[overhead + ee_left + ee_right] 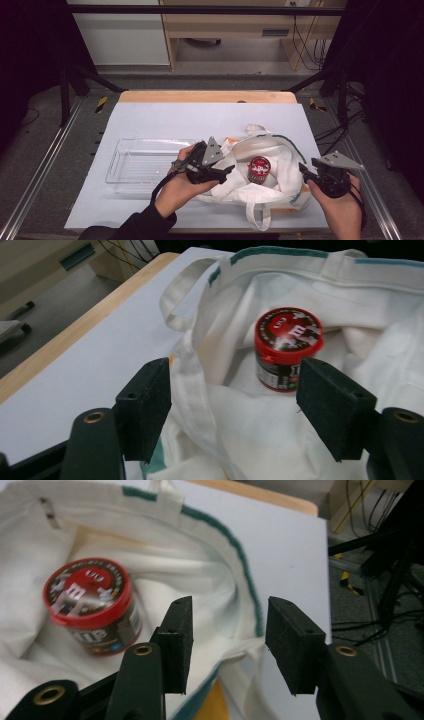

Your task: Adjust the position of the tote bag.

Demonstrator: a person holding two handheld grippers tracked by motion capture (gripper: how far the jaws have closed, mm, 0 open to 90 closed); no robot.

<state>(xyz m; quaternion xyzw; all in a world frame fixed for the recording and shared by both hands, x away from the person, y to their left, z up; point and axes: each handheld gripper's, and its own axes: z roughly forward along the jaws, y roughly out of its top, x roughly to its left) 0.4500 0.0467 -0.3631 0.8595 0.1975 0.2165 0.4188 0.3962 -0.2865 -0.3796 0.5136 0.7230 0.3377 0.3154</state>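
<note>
**Two grippers at the mouth of the white bag, red jar inside**

At the left of the tabletop [150, 117] we see a clear plastic tray [145, 165], lying flat with nothing in it that we can make out. Its right end is just beside the left hand [180, 187].

This hand holds the left gripper [231, 168], which points to the right, toward the white cloth bag [280, 155]. In the left gripper view its jaws are spread wide. The near left edge of the bag, a folded hem, runs between them, but the pads do not press on it. One white handle [175, 300] of the bag lies on the tabletop at the far left side of the opening.

In the middle of the bag stands the red jar [259, 170], a small round jar with a red lid and a dark label. It leans a little against the cloth and rests inside the open mouth of the bag. It is between the two grippers and touches neither of them.

At the right, the right hand [340, 210] holds the right gripper [302, 170] just beside the right edge of the bag, where a green trim [245, 580] follows the rim. Its jaws are apart, with a moderate gap. The rim of the bag passes between and below them, and we cannot see the pads pinch it.
</note>
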